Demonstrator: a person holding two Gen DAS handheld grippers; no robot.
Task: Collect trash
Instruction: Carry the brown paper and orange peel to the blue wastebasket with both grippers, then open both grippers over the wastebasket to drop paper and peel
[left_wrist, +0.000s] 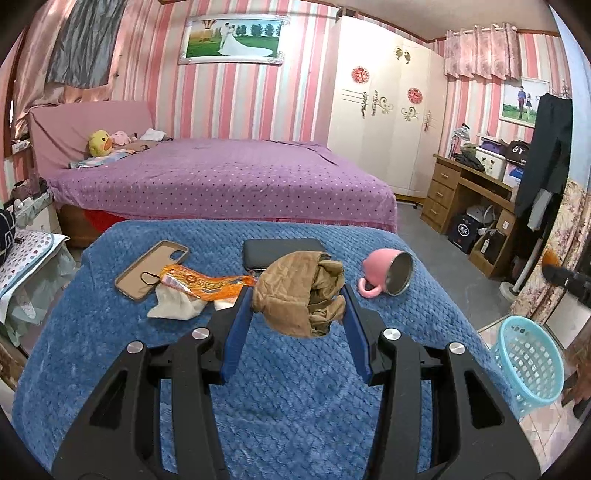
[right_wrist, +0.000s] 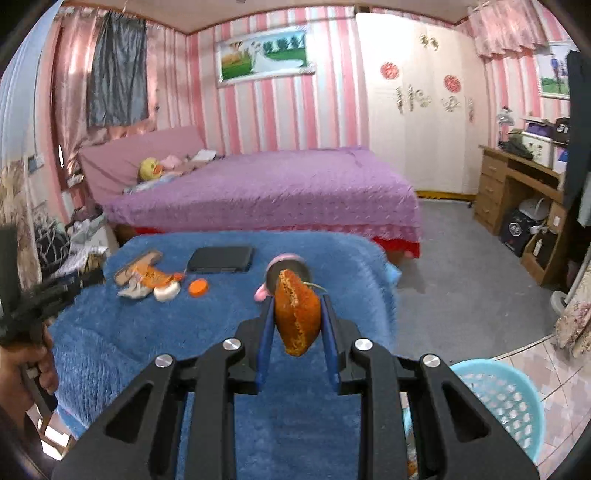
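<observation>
My left gripper (left_wrist: 297, 295) is shut on a crumpled brown paper wad (left_wrist: 301, 293) and holds it above the blue blanket (left_wrist: 280, 387). My right gripper (right_wrist: 297, 304) is shut on an orange snack wrapper (right_wrist: 297, 314) above the blanket's right side. An orange printed wrapper (left_wrist: 201, 282) and a white crumpled tissue (left_wrist: 175, 306) lie on the blanket to the left. In the right wrist view an orange cap (right_wrist: 198, 287) and a white round piece (right_wrist: 167, 292) lie beside them. A light blue basket (left_wrist: 530, 363) stands on the floor at the right; it also shows in the right wrist view (right_wrist: 506, 402).
A tan phone case (left_wrist: 151, 269), a black case (left_wrist: 282, 251) and a tipped pink mug (left_wrist: 388, 275) lie on the blanket. A purple bed (left_wrist: 221, 181) stands behind. A wooden desk (left_wrist: 465, 192) and a white wardrobe (left_wrist: 384, 110) are at the right.
</observation>
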